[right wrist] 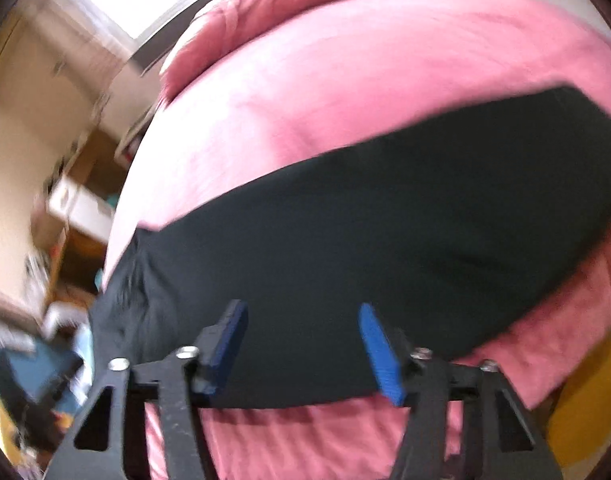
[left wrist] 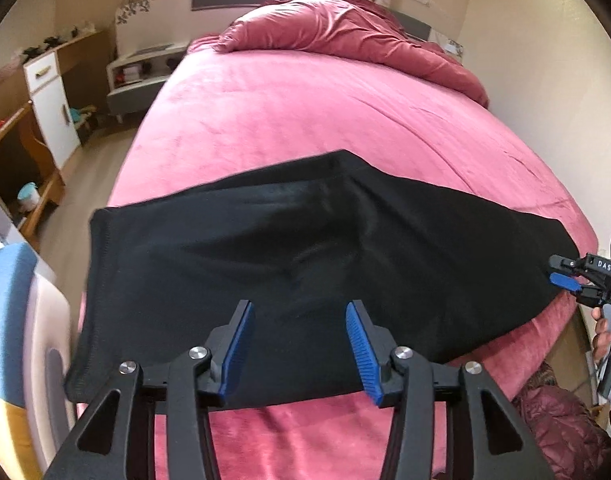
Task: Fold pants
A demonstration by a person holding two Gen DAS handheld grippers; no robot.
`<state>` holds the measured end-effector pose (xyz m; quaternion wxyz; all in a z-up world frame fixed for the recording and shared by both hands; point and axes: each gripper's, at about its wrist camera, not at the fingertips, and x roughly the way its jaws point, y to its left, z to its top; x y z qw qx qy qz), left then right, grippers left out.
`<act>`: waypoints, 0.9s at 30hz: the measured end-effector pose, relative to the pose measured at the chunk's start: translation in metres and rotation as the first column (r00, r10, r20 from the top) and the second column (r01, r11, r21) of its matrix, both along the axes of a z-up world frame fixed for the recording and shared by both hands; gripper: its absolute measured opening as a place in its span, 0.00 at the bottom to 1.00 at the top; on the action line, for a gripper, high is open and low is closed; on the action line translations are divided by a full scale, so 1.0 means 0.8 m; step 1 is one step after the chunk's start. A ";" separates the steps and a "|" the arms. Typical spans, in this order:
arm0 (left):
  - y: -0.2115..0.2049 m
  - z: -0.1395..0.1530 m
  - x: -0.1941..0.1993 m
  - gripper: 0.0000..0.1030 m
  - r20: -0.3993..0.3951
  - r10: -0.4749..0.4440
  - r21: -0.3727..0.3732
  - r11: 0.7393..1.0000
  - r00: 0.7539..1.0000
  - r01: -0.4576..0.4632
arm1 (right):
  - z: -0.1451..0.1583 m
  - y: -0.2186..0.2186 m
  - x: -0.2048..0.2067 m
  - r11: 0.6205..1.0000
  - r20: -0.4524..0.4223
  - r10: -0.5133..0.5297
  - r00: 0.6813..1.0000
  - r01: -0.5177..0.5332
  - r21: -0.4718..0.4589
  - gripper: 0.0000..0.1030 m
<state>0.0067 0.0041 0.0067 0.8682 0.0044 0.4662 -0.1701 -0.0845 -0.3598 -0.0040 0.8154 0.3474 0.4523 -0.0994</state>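
Black pants (left wrist: pixel 305 264) lie folded lengthwise across the near end of a pink bed (left wrist: pixel 305 112). Their left end reaches the bed's left edge. My left gripper (left wrist: pixel 299 312) is open and empty, just above the pants' near edge. My right gripper (left wrist: pixel 561 278) shows at the far right of the left wrist view, at the pants' right end. In the blurred right wrist view the same pants (right wrist: pixel 385 240) fill the middle, and my right gripper (right wrist: pixel 301 316) is open and empty above their near edge.
A crumpled red duvet (left wrist: pixel 345 36) lies at the bed's far end. A wooden desk and a white cabinet (left wrist: pixel 51 100) stand to the left. A white nightstand (left wrist: pixel 141 72) is beside the headboard. A dark red garment (left wrist: pixel 561 428) lies on the floor at the right.
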 end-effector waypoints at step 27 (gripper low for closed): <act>-0.030 -0.028 0.021 0.64 -0.163 -0.021 -0.025 1.000 0.986 0.017 | -0.065 -0.293 -0.084 0.802 0.038 -0.587 0.808 0.575 0.160 0.17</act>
